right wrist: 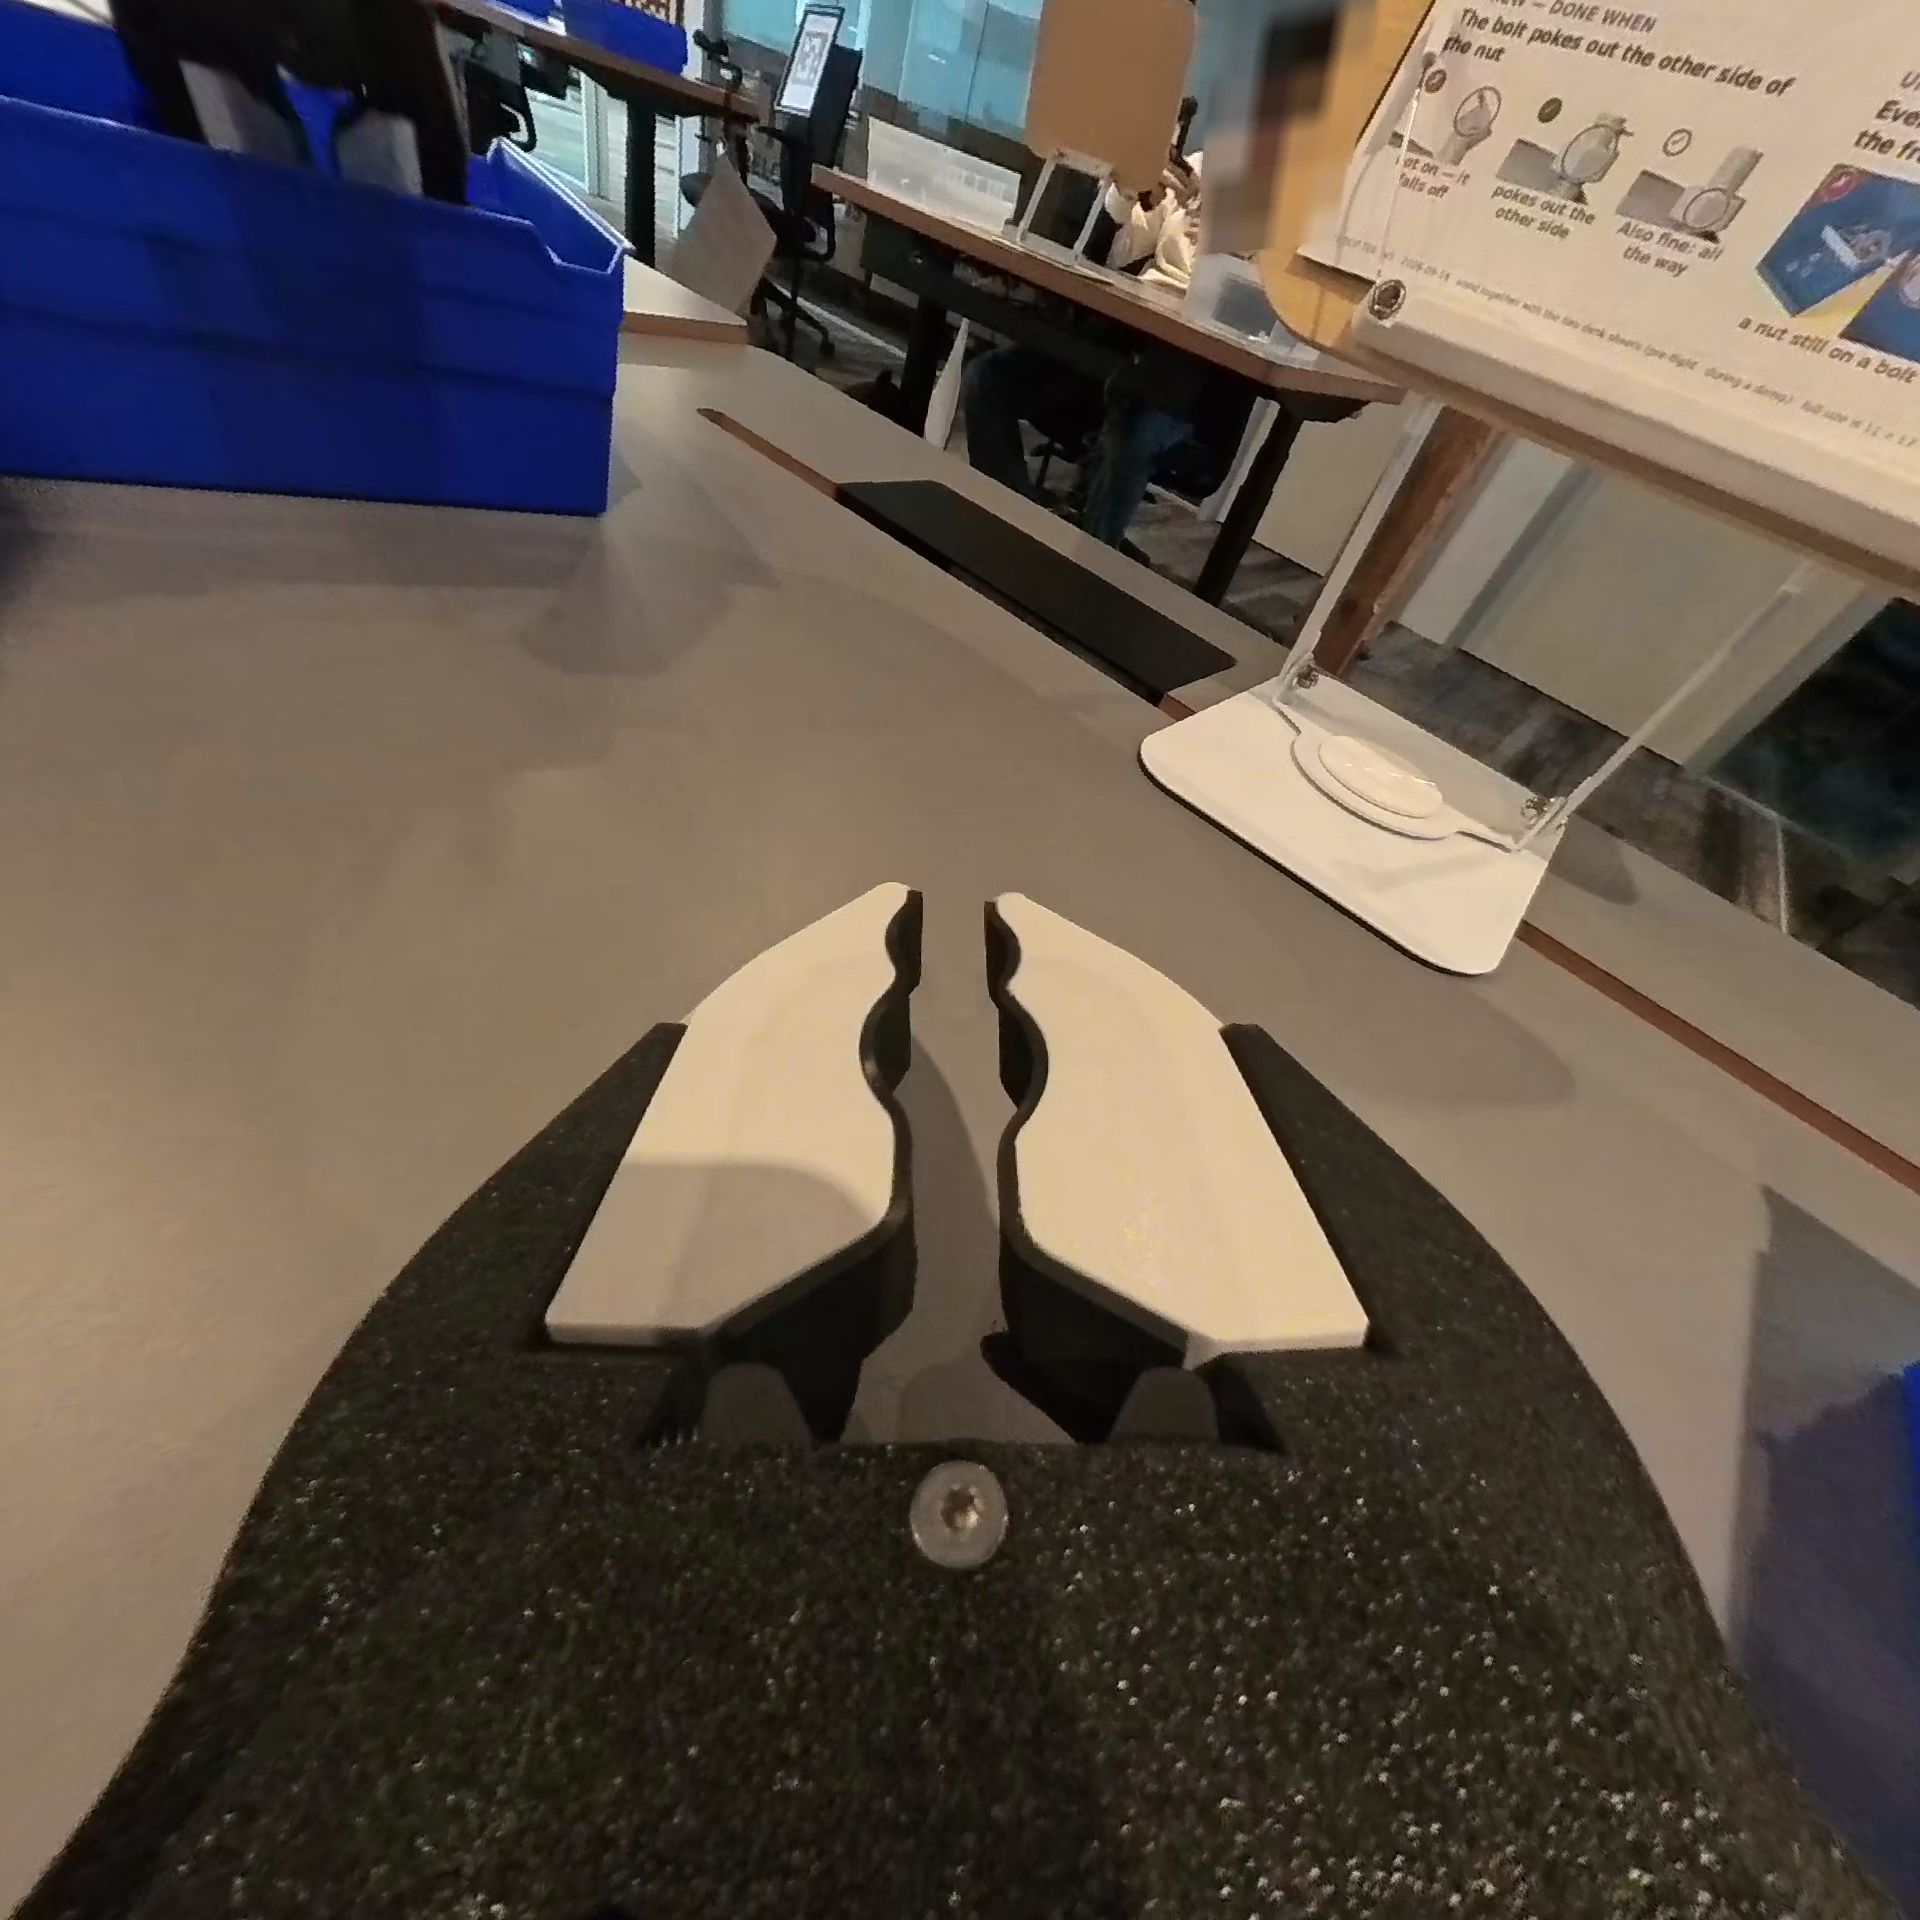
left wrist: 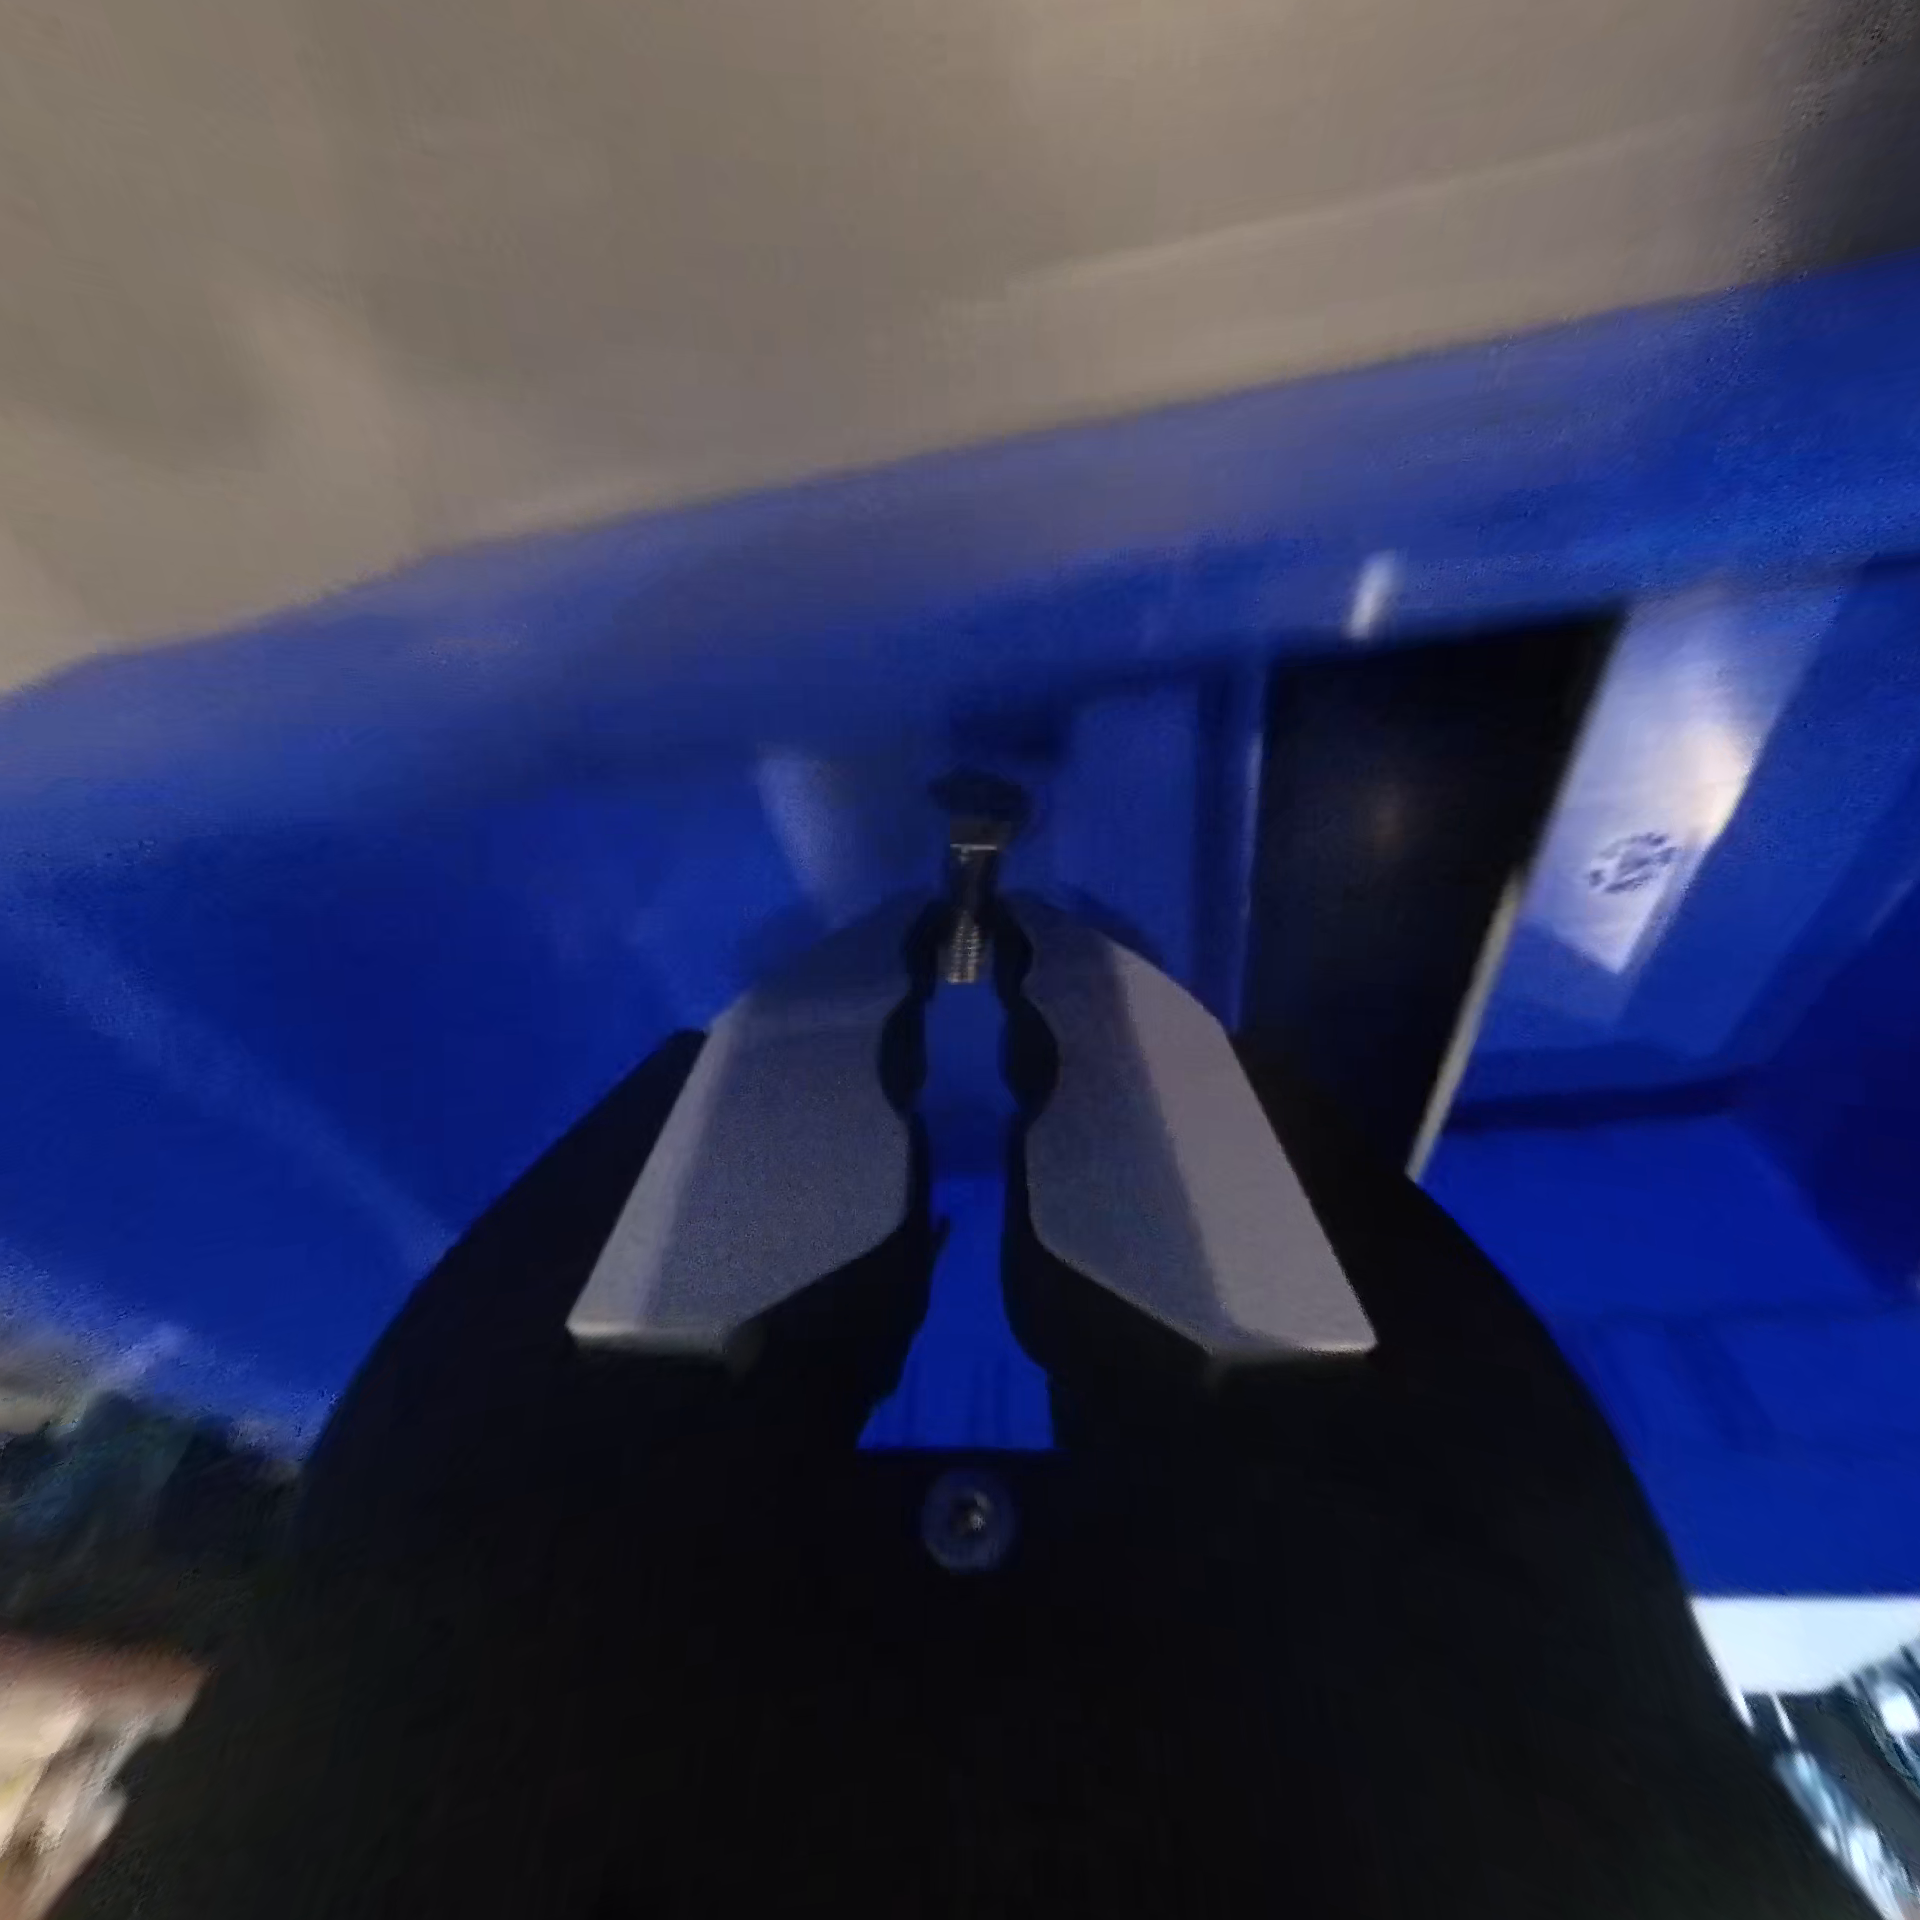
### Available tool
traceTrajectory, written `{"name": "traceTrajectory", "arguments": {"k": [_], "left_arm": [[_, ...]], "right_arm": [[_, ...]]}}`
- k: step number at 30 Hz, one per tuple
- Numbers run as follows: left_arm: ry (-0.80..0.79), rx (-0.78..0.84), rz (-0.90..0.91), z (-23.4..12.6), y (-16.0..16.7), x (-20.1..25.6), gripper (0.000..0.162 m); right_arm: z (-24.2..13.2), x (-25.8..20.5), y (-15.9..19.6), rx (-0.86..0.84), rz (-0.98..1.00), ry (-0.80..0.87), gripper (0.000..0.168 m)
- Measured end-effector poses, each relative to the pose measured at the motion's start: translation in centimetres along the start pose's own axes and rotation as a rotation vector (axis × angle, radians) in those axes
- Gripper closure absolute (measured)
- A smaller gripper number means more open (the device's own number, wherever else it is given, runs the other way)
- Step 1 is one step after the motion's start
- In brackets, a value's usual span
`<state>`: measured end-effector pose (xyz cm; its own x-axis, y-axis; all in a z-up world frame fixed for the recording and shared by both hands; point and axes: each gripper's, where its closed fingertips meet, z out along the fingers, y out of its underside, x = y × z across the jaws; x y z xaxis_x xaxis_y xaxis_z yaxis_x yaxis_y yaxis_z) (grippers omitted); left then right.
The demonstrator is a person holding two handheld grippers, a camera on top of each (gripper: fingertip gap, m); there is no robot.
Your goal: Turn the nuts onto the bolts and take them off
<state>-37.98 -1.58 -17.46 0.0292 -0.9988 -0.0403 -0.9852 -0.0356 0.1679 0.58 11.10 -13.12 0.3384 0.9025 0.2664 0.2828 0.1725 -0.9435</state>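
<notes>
In the blurred left wrist view my left gripper [left wrist: 966,951] is shut on the threaded end of a silver bolt [left wrist: 968,914]. The bolt points away from me and its dark head [left wrist: 975,798] is at the far end, over the inside of a blue bin [left wrist: 520,935]. No nut shows on it. In the right wrist view my right gripper [right wrist: 953,925] hovers low over the grey table [right wrist: 364,831]. Its white fingers [right wrist: 769,1132] stand a narrow gap apart with nothing between them. The left gripper [right wrist: 301,104] shows far off, reaching into the blue bins [right wrist: 312,312].
Stacked blue bins stand at the table's far left. A white stand [right wrist: 1382,831] holding an instruction sheet [right wrist: 1662,187] is at the right. A black plate [right wrist: 1039,582] sits flush in the table's far edge. Another blue object [right wrist: 1891,1621] shows at the right edge. Desks and chairs lie beyond. Left tips to right tips: about 40 cm.
</notes>
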Motion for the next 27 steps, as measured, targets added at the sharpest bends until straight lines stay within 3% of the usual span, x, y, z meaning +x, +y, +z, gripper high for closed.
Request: {"name": "traceTrajectory", "arguments": {"k": [4, 7, 10, 13, 21, 27], "left_arm": [[-0.184, 0.007, -0.076, -4.7, 0.9, -1.1, 0.152], [-0.339, 0.026, -0.102, -9.2, -0.2, -1.3, 0.152], [-0.481, 0.077, -0.105, -13.2, -3.7, -1.0, 0.152], [-0.562, 0.146, -0.086, -15.2, -9.3, -0.2, 0.152], [-0.687, 0.437, -0.098, -13.1, -25.2, -1.4, 0.153], [-0.531, 0.464, -0.121, -7.4, -31.5, -2.2, 0.153]], "right_arm": [[0.0, -0.2, -0.2, 0.014, 0.003, -0.017, 0.158], [0.1, -0.8, -0.4, 0.021, -0.011, -0.045, 0.158], [0.2, -1.8, -0.6, 0.029, -0.039, -0.093, 0.158], [0.2, -2.9, -0.9, 0.043, -0.065, -0.141, 0.158], [-0.9, -3.9, -2.3, 0.129, -0.07, -0.198, 0.158], [-1.9, -3.6, -2.2, 0.124, -0.011, -0.232, 0.156]]}}
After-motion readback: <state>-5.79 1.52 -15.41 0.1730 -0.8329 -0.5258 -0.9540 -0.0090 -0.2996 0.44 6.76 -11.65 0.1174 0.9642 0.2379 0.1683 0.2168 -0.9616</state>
